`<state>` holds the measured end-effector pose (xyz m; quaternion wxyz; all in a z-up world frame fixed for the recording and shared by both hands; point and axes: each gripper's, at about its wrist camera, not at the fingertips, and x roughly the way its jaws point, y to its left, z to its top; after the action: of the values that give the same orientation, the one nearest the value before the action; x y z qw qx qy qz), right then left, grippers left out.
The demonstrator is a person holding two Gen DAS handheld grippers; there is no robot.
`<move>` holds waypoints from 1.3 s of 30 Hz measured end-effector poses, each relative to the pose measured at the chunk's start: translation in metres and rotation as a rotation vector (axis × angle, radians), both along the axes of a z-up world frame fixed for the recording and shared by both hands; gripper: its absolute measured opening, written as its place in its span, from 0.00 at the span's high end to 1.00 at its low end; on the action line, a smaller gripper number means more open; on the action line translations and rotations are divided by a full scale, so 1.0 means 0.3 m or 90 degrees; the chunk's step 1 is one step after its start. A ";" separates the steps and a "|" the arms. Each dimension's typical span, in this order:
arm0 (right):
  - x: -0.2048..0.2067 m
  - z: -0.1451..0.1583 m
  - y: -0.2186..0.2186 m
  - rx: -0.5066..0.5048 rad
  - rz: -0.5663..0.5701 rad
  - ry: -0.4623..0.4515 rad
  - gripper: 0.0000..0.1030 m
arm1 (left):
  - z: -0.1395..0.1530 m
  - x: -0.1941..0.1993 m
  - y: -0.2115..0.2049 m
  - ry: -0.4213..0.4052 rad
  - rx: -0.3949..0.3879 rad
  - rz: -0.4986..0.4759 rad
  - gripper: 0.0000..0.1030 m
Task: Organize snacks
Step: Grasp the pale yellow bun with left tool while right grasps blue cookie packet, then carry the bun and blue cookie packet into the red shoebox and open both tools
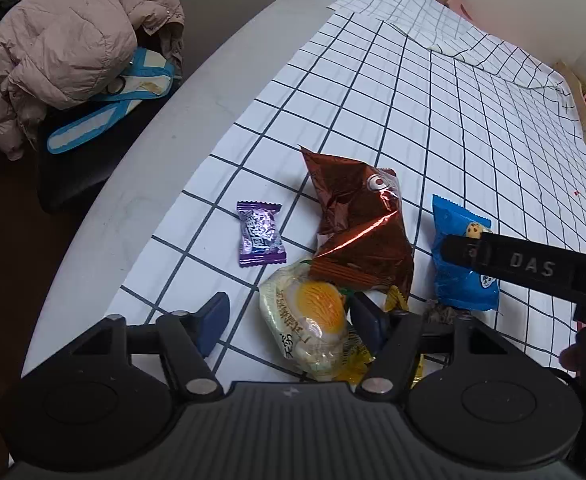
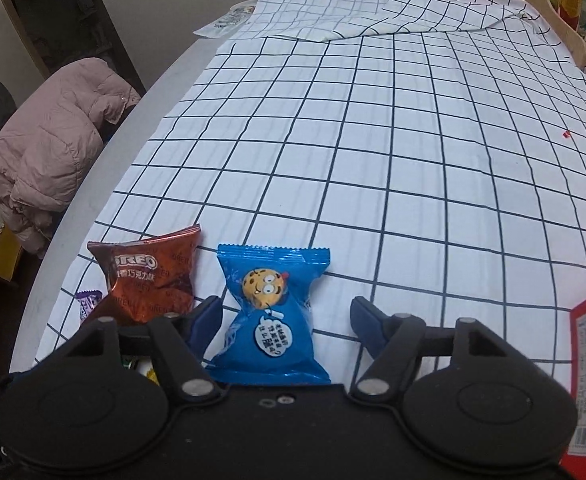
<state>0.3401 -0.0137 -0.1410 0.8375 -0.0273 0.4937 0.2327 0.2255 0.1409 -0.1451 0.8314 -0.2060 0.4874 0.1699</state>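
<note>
Two sets of tongs hover over a small cluster of snacks on the checked cloth (image 2: 373,160) at the near edge of the tabletop (image 1: 197,92).

The left tongs (image 1: 293,320) gape wide around a pale packet with a yellow centre (image 1: 313,320), which touches the brown Oreo bag (image 1: 357,224); a purple candy (image 1: 259,234) lies just beside. The right tongs (image 2: 285,320) stand wide around the blue cookie packet (image 2: 271,312), gripping nothing.

Grey table (image 1: 197,92) under grid-checked cloth (image 2: 373,140) — pink puffer jacket (image 1: 73,40) draped over chair beside it; pale walls.
</note>
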 end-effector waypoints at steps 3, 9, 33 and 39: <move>0.000 -0.004 0.008 0.005 0.008 0.003 0.49 | 0.006 0.001 0.003 -0.005 -0.010 0.003 0.51; -0.008 0.004 -0.005 0.017 0.013 -0.003 0.68 | 0.015 -0.008 0.018 -0.017 -0.039 0.011 0.63; -0.249 0.237 -0.182 0.082 0.004 -0.041 0.71 | 0.208 -0.189 -0.002 -0.069 -0.050 0.013 0.67; -0.337 0.322 -0.271 0.097 0.007 -0.053 0.71 | 0.300 -0.254 -0.078 -0.087 -0.037 -0.012 0.67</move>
<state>0.2390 -0.0950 -0.0443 0.8556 0.0243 0.4392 0.2729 0.1492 0.1175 -0.0552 0.8578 -0.2365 0.4365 0.1332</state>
